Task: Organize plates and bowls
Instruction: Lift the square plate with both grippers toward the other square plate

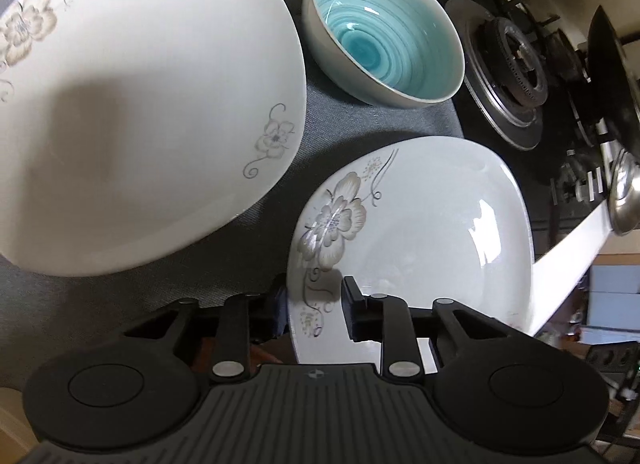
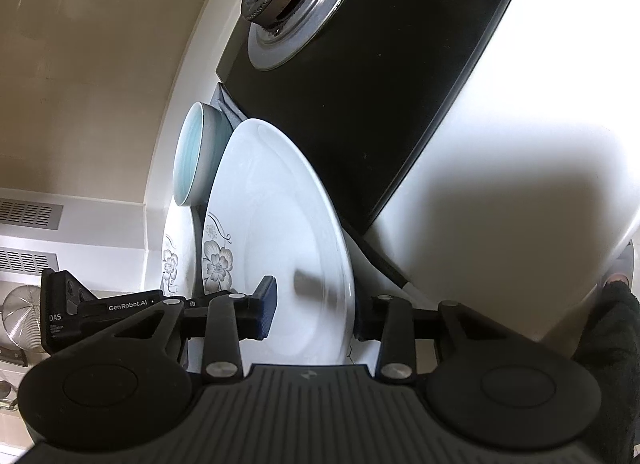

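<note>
A small white plate with grey flowers [image 1: 420, 224] lies partly on the grey mat [image 1: 352, 120]. Its flowered rim sits between the fingers of my left gripper [image 1: 314, 306]; a strip of rim shows between the pads, so the jaws are open. In the right wrist view the same plate [image 2: 280, 216] passes between the fingers of my right gripper [image 2: 314, 312]. One pad hovers over the plate's inside and its shadow falls apart from it. The other finger is hidden behind the rim. A large flowered plate [image 1: 140, 104] and a blue-glazed bowl [image 1: 384, 36] rest on the mat.
The black gas hob with its burner [image 1: 516, 60] starts right beside the plates, and a dark pan [image 1: 608, 64] stands on it. A steel utensil [image 1: 624, 192] sits at the counter's white edge. A dark-gloved hand [image 2: 616, 324] shows at right, and a wire strainer [image 2: 20, 312] hangs at left.
</note>
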